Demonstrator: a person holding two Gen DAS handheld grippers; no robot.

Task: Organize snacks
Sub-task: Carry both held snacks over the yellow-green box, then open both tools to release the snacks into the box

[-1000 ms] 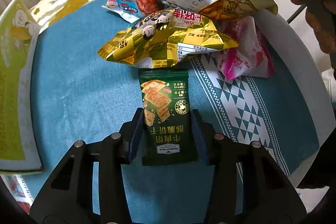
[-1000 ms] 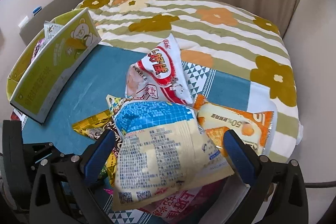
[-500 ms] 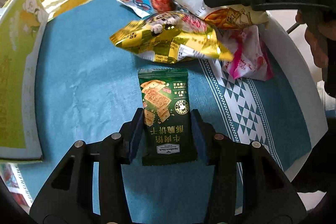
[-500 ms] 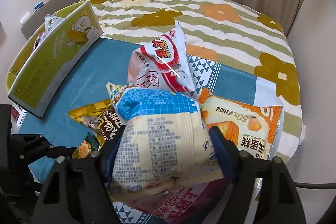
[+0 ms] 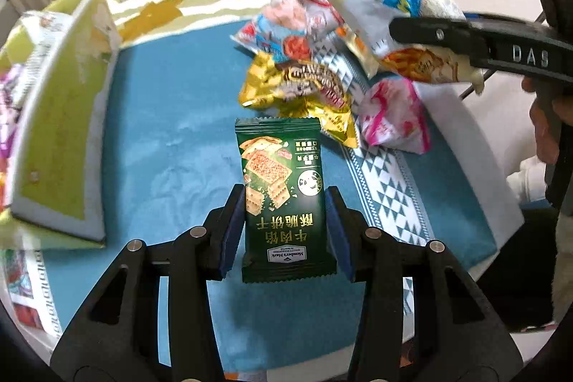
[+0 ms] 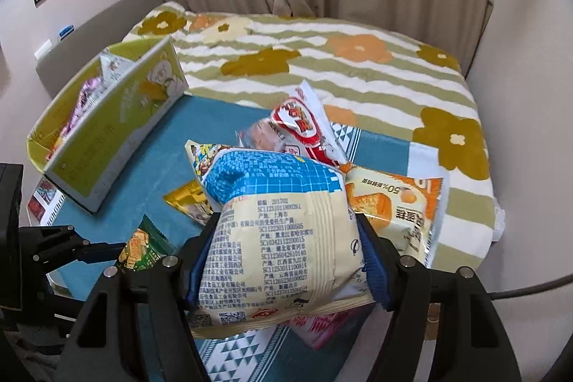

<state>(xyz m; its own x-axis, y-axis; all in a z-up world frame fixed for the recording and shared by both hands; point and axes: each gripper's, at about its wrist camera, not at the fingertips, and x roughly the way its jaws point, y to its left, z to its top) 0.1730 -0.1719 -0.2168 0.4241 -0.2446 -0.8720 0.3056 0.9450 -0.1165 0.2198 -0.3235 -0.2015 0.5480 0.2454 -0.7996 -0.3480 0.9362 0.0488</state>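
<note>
- Snacks split two ways: dark green cracker packet (image 5: 284, 203) at lower centre of the left wrist view, clamped at its side edges by the left gripper (image 5: 284, 228), blue pads pressed to both flanks.
- Flat, light, fairly stiff by the look; brittle crackers inside, so a gentle squeeze on the edges looks wiser than a hard pinch.
- Puffy blue-and-cream chip bag (image 6: 283, 238) filling lower centre of the right wrist view, right gripper (image 6: 286, 260) clenched around its lower half, film bulging between the pads.
- Air-filled, slick, crushable; likely to squirm or slip, so a hold low on the belly seems safest.
- Loose pile behind: gold packet (image 5: 301, 88), pink packet (image 5: 394, 113), orange packet (image 6: 394, 206), red-and-white bag (image 6: 304, 127).
- Green box (image 6: 107, 135) at left of frame, upright on the blue cloth (image 5: 172, 117), some packets inside already.
</note>
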